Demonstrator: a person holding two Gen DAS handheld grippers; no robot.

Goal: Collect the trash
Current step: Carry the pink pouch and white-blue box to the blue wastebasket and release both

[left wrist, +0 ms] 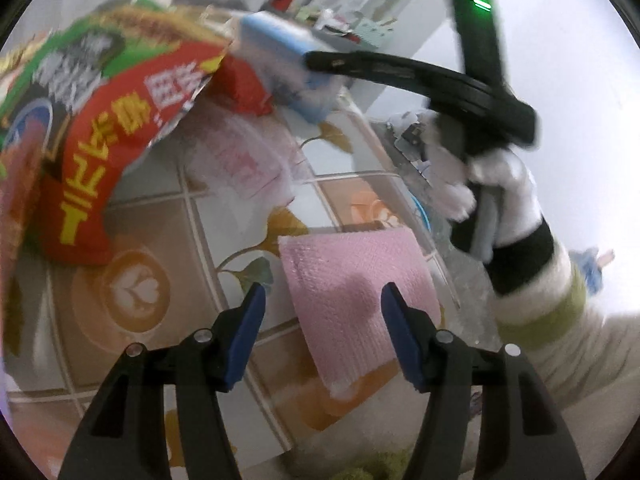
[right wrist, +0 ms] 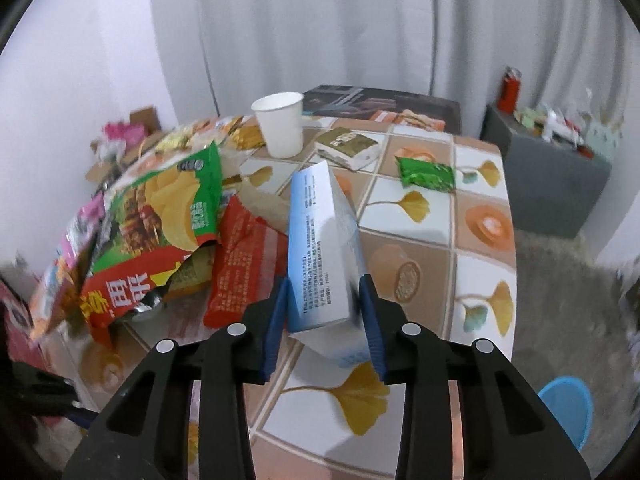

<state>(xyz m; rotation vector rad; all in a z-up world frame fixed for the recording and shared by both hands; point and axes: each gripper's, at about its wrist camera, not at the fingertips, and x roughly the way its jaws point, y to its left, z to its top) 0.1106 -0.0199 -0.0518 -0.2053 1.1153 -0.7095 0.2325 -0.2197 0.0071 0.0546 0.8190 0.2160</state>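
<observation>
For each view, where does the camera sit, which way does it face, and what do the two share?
Left wrist: on the left gripper, angled down at the pink cloth; shows the gloved right hand.
Right wrist: on the right gripper, angled down the table; jaws closed on the blue-white box.
Shared: box, chip bag.

A domestic living room is indicated. A table (right wrist: 480, 184) covered by a patterned oilcloth is strewn with snack wrappers (right wrist: 160, 208) and a paper cup (right wrist: 280, 124); pale curtains (right wrist: 320, 20) and a grey carpet (right wrist: 560, 280) are seen behind it.
</observation>
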